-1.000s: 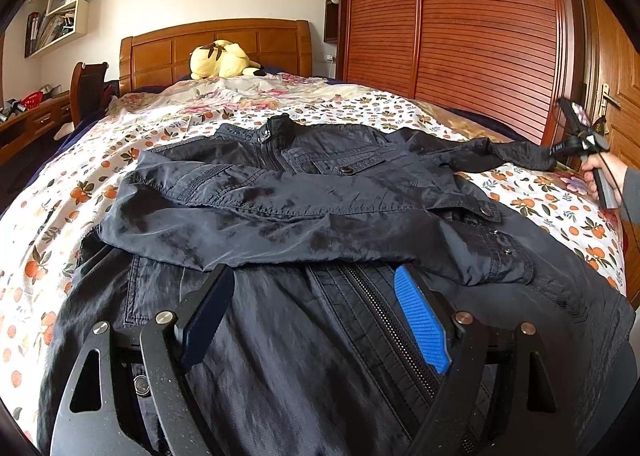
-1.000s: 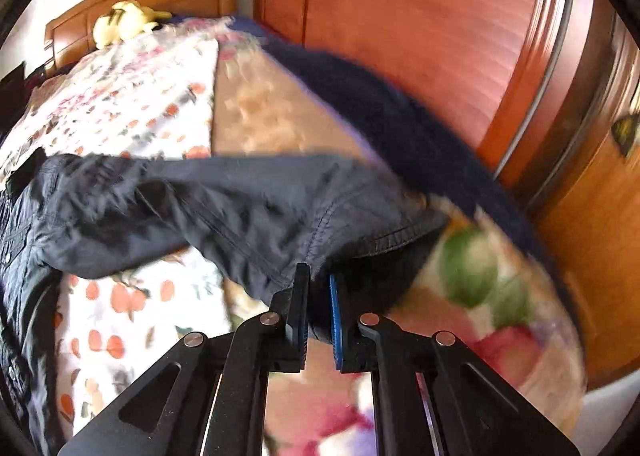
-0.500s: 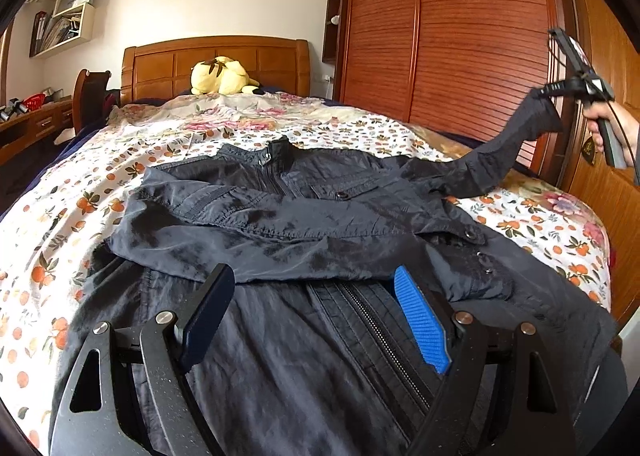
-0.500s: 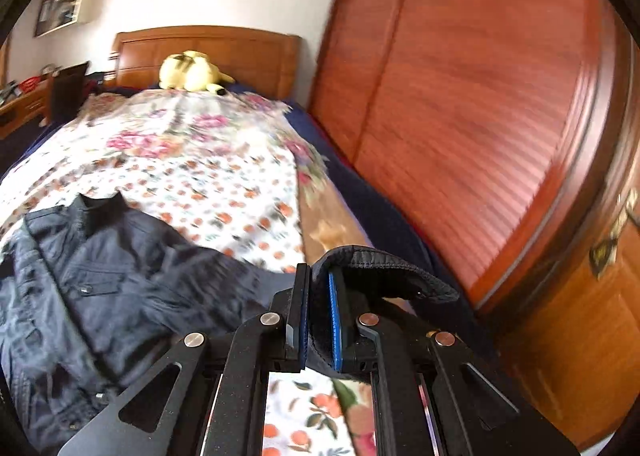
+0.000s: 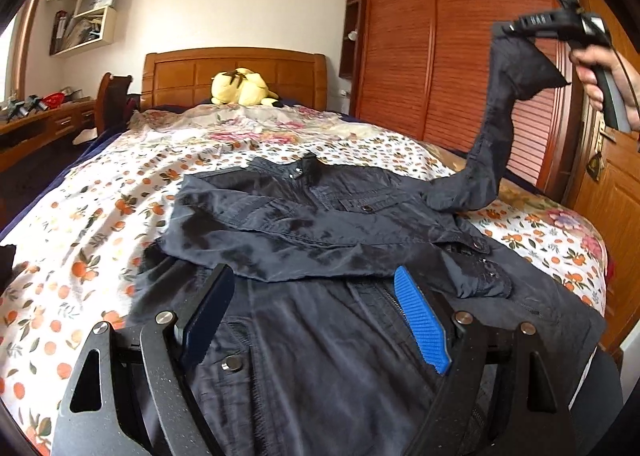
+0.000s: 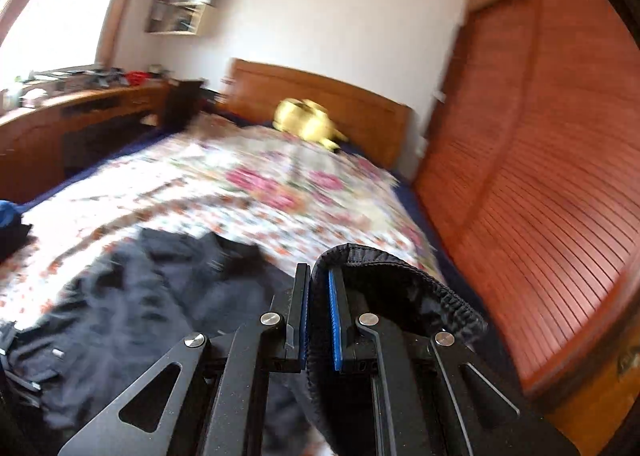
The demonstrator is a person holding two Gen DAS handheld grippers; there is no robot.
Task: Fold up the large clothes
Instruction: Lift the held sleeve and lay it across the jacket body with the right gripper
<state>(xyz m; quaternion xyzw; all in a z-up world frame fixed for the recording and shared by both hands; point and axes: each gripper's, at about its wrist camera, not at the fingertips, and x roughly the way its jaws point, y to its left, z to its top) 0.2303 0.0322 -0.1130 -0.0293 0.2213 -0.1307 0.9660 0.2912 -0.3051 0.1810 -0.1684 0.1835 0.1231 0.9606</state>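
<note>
Left wrist view: jacket (image 5: 320,240) lies on the bed (image 5: 100,224); right tongs (image 6: 318,320) pinch its cuff (image 6: 400,272) high, likely to fold the sleeve across. Left tongs (image 5: 316,320) hover wide above the hem.

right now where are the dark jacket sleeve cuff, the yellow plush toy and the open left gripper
dark jacket sleeve cuff (image 6: 404,276) right wrist view, elastic hem
yellow plush toy (image 5: 240,87) left wrist view, body
left gripper (image 5: 316,320) left wrist view, between fingertips
</note>
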